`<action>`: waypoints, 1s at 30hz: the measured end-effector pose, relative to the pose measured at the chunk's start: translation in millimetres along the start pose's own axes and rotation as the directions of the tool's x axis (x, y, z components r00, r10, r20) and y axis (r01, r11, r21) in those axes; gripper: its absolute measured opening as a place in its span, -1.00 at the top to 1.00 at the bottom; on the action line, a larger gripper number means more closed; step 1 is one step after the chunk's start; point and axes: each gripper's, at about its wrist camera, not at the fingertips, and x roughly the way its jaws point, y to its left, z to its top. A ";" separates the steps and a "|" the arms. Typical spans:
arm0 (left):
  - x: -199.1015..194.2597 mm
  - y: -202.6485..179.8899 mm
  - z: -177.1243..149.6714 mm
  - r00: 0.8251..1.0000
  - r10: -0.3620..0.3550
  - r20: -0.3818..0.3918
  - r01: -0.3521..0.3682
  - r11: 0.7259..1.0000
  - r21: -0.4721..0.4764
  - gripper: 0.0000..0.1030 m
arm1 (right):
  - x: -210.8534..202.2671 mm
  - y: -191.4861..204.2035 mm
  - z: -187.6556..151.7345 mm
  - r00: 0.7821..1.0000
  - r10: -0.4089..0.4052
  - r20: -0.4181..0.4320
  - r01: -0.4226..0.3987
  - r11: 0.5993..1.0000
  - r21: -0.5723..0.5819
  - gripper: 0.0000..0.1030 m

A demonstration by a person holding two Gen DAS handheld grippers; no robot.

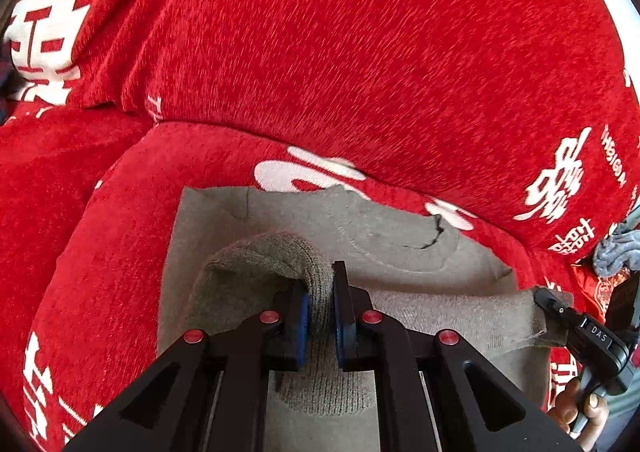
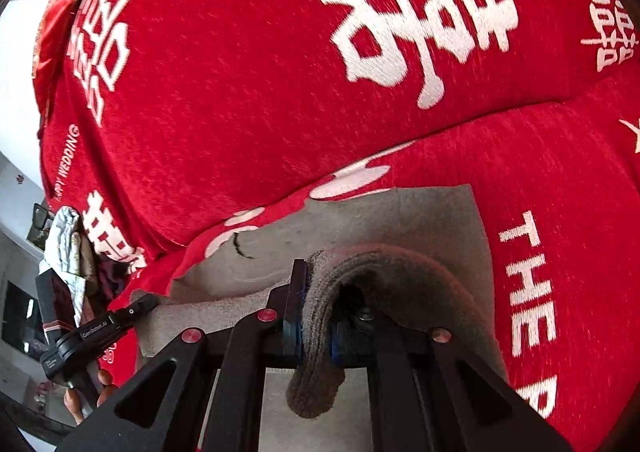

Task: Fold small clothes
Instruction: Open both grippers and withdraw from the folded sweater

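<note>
Grey knitted garment (image 1: 352,236) lies spread on the seat cushion (image 1: 100,252) of a sofa covered in red cloth with white lettering, its far edge close to the crease where the seat meets the backrest (image 1: 340,52). The curved neckline faces the backrest, so the piece runs front to back across the cushion, while the lifted near hem stretches crosswise, parallel to the seat's front edge.

The left gripper (image 1: 321,316) has its blue-padded jaws pressed together on a rolled fold of the ribbed hem, which arches up and over to the left of the pads. The right gripper (image 2: 316,328) pinches the other end of the same hem; there the knit curls over the right jaw and a stub of cloth hangs down between the arms. In the left wrist view the right gripper shows at the right edge, nipping the garment's corner, with a hand (image 1: 580,408) on its handle; in the right wrist view the left gripper appears at the left edge likewise, fingers (image 2: 104,378) below it.

Crumpled grey and patterned cloths (image 2: 68,244) sit heaped at the end of the seat, beside the backrest.
</note>
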 end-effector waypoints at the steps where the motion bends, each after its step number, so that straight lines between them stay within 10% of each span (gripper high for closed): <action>1: 4.4 2.6 0.2 1.000 0.000 -0.009 0.000 1.000 -0.008 0.78 | 3.3 -1.9 0.6 1.000 -0.002 -0.005 0.002 1.000 0.002 0.82; 5: 23.3 14.8 -2.7 0.998 -0.005 -0.064 0.002 0.999 -0.045 0.77 | 15.2 -10.4 0.9 0.999 0.003 -0.032 -0.002 1.000 0.019 0.74; 8: 36.4 25.3 -5.3 0.992 -0.016 -0.127 0.004 0.996 -0.089 0.36 | 21.3 -18.7 0.0 0.999 0.009 -0.053 -0.007 0.999 0.054 0.71; 14: 30.2 31.8 -6.7 0.990 -0.056 -0.129 0.042 0.993 -0.107 0.35 | 12.9 -26.8 -1.4 1.000 0.017 -0.026 -0.015 0.996 0.089 -0.24; 23: -14.8 51.7 -9.7 0.993 -0.096 -0.071 0.083 0.983 -0.166 0.34 | -21.2 -25.8 -11.5 0.997 0.073 0.014 -0.074 0.993 0.092 -0.26; 26: -36.7 53.9 -28.4 0.999 -0.046 -0.005 0.045 0.992 -0.114 -0.65 | -34.8 -18.2 -20.3 0.999 0.025 0.023 -0.025 1.000 0.001 -0.26; 30: -55.0 35.0 -65.5 0.999 -0.017 0.049 0.012 0.996 0.091 -0.66 | -38.9 0.3 -34.7 0.993 -0.116 0.015 0.117 0.968 -0.224 -0.26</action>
